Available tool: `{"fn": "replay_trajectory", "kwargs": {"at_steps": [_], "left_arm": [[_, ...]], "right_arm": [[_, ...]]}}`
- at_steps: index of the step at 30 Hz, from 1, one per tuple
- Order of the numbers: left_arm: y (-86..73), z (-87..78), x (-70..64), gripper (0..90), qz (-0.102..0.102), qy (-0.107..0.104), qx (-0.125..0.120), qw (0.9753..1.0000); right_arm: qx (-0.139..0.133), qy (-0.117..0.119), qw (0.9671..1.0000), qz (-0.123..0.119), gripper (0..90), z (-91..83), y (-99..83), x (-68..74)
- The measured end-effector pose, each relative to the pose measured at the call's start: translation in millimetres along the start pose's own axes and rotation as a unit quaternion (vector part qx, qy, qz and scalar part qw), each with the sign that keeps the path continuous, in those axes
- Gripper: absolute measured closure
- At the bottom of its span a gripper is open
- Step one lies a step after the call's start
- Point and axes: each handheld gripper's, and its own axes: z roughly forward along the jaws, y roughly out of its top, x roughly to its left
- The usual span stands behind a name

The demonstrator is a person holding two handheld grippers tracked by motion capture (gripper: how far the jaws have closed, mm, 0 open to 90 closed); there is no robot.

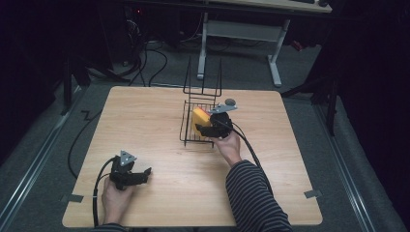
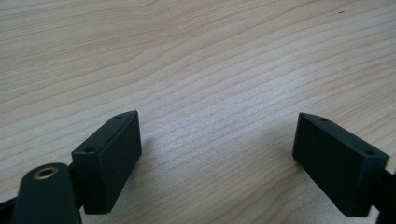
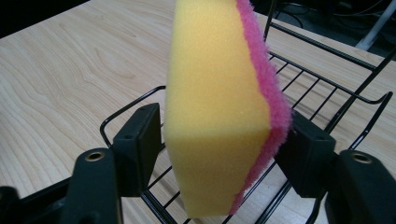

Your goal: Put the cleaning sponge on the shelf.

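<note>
A yellow sponge (image 3: 215,107) with a pink scouring side stands on edge between the two jaws of my right gripper (image 3: 219,140), which is shut on it. In the high view this sponge (image 1: 199,117) hangs just over the near end of a black wire rack (image 1: 187,126) at the table's middle, with the right gripper (image 1: 209,126) reaching in from the right. My left gripper (image 1: 145,172) rests low near the table's front left, open, with bare wood between its jaws (image 2: 217,154).
The wooden table (image 1: 145,121) has free room left and right of the rack. The wire rack (image 3: 327,88) has tall upright handles at its far end. A white desk frame (image 1: 241,34) stands on the floor behind the table.
</note>
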Motion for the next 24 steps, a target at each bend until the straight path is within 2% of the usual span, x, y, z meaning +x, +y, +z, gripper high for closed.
{"fn": "replay_trajectory", "kwargs": {"at_steps": [5, 11, 24], "left_arm": [[0.0, 0.0, 0.0, 16.1, 0.000, 0.000, 0.000, 1.0000], [0.0, 0.0, 0.0, 16.1, 0.000, 0.000, 0.000, 1.0000], [0.0, 0.0, 0.0, 16.1, 0.000, 0.000, 0.000, 1.0000]], "right_arm": [[-0.003, 0.006, 1.0000, 0.006, 31.1, -4.1, -1.4, -2.3], [-0.004, 0.012, 0.9999, 0.001, 27.6, -11.3, -1.1, -0.7], [-0.015, 0.013, 0.9998, -0.001, 26.6, -30.0, -1.4, -1.7]]}}
